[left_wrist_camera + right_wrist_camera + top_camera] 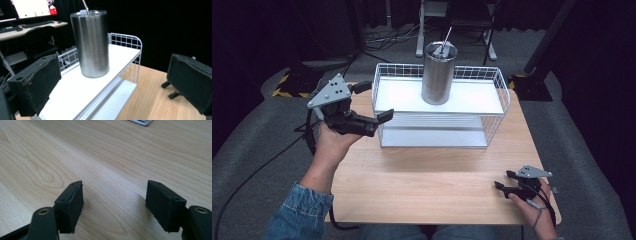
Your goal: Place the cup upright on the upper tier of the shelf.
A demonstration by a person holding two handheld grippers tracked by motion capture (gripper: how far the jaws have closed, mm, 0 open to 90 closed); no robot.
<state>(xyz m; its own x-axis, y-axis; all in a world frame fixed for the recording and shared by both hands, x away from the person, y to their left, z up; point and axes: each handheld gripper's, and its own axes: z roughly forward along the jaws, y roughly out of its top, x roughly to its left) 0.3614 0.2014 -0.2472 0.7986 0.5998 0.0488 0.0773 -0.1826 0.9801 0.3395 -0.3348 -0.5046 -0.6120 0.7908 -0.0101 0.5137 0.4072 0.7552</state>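
Now, left gripper: we see it held up off the table at the left end of the rack, jaws spread wide with nothing between them, pointing toward the rack.
Left hand: we see it wrapped under the gripper body, with a denim sleeve coming in from the bottom edge.
Steel tumbler: we have it standing upright on the rack's top shelf, ahead of the left gripper and apart from it; in the left gripper view it rises between the two black pads, farther off, untouched.
Straw: we see a thin one poking up out of the tumbler's lid, tilted.
White wire rack: we see it just beyond the left gripper's tips, two white shelves with a wire rim round the top one; the lower shelf is bare.
Right gripper: we see it low at the near right corner of the table, well apart from the rack and from the left gripper, jaws parted wide and holding nothing.
Right gripper view: we look along its pads at bare wood grain; a corner of the rack's base sits far ahead at the top edge.
Wooden table: we see light wood under both grippers.
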